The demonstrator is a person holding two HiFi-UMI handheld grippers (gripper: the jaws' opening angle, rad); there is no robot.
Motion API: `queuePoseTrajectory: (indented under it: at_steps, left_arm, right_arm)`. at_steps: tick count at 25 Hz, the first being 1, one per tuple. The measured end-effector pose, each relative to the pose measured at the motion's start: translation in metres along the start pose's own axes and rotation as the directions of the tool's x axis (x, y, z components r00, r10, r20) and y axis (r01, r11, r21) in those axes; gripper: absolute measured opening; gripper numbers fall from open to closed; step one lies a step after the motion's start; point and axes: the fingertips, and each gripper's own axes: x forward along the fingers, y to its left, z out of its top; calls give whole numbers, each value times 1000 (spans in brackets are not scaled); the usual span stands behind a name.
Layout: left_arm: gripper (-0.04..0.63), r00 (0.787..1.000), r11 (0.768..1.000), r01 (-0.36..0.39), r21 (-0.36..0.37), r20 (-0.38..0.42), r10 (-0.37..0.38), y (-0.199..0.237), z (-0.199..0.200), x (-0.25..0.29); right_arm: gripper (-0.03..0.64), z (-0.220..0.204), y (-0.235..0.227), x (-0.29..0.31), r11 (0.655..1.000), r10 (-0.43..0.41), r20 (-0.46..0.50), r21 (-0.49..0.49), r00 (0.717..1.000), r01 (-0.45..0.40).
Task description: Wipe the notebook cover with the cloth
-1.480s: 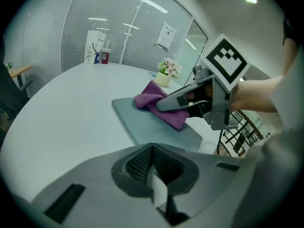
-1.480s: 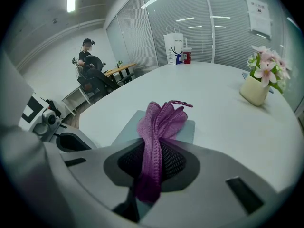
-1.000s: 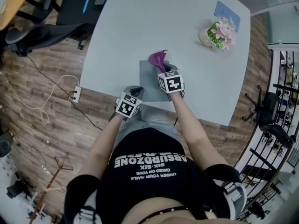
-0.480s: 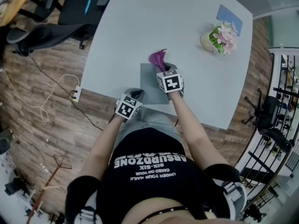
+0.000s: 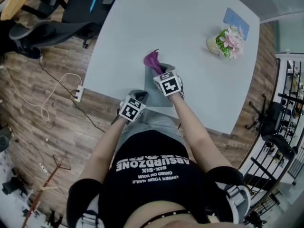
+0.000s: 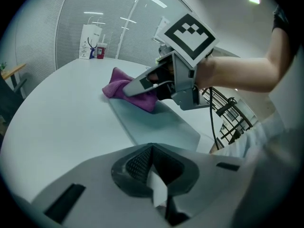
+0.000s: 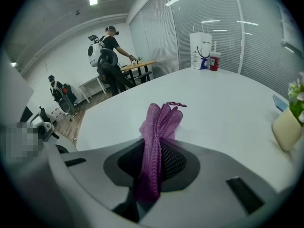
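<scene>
Pinching the purple cloth (image 7: pixel 159 125) tightly between its jaws, the right gripper (image 5: pixel 161 71) sat just above the middle of the head view, with a marker cube on its back and the person's bare forearm running down behind it. The bunched free end of the cloth stuck out past the jaws and lay against the far corner of the grey notebook (image 5: pixel 153 91), partly on the cover and partly over its edge toward the pale counter (image 5: pixel 190 13). The notebook lay flat and closed near the counter's lower edge, in front of the person. The left gripper (image 5: pixel 138 97) sat just beside the notebook's lower left corner, at the counter's rim. Its own view showed its jaws pressed together on only a thin white sliver, whose nature could not be told, with the notebook stretching away ahead of them. A pot of pink and white flowers (image 5: pixel 224 38) stood well apart at the upper right of the head view, and a small blue card (image 5: pixel 236 20) lay just beyond it. In the right gripper view a white paper bag (image 7: pixel 200 49) and a red cup (image 7: pixel 214 61) stood at the counter's far end. Dark office chairs (image 5: pixel 71 13) filled the upper left of the head view, and a white power strip (image 5: pixel 78 95) lay on the wooden floor at the left.
</scene>
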Motion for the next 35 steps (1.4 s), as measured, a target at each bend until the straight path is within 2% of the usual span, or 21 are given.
queuePoseTrajectory:
  at_steps: [2, 4, 7, 9, 12, 16, 18, 29, 35]
  left_arm:
    - [17, 1000, 1000, 5, 3, -5, -5, 0, 0, 0]
    - [17, 1000, 1000, 8, -2, -5, -8, 1, 0, -1]
    - [17, 1000, 1000, 1, -1, 1, -1, 2, -1, -1]
    - [17, 1000, 1000, -4, 1, 3, 4, 2, -1, -1]
    - [17, 1000, 1000, -10, -11, 3, 10, 2, -2, -1]
    - [17, 1000, 990, 0, -142, 22, 4, 6, -3, -2]
    - [17, 999, 983, 2, -184, 34, 4, 7, -3, -3]
    - [17, 996, 982, -47, -182, 68, 61, 5, -5, -5]
    - [17, 993, 981, -41, -189, 103, 61, -3, -15, -15]
  right_arm:
    - [81, 2, 6, 1, 999, 23, -2, -44, 1000, -23]
    - [81, 3, 12, 2, 988, 55, -5, -143, 998, -55]
    - [81, 0, 19, 2, 928, 72, -35, -363, 997, -80]
    - [81, -2, 22, 1, 895, 79, -52, -436, 996, -94]
    - [81, -5, 23, 1, 889, 93, -63, -444, 994, -111]
    - [81, -7, 28, -1, 889, 90, -63, -446, 994, -109]
    - [81, -8, 32, -3, 885, 88, -61, -452, 994, -106]
    - [81, -24, 46, -11, 887, 88, -52, -451, 995, -102]
    - [81, -34, 57, -18, 883, 76, -34, -463, 997, -83]
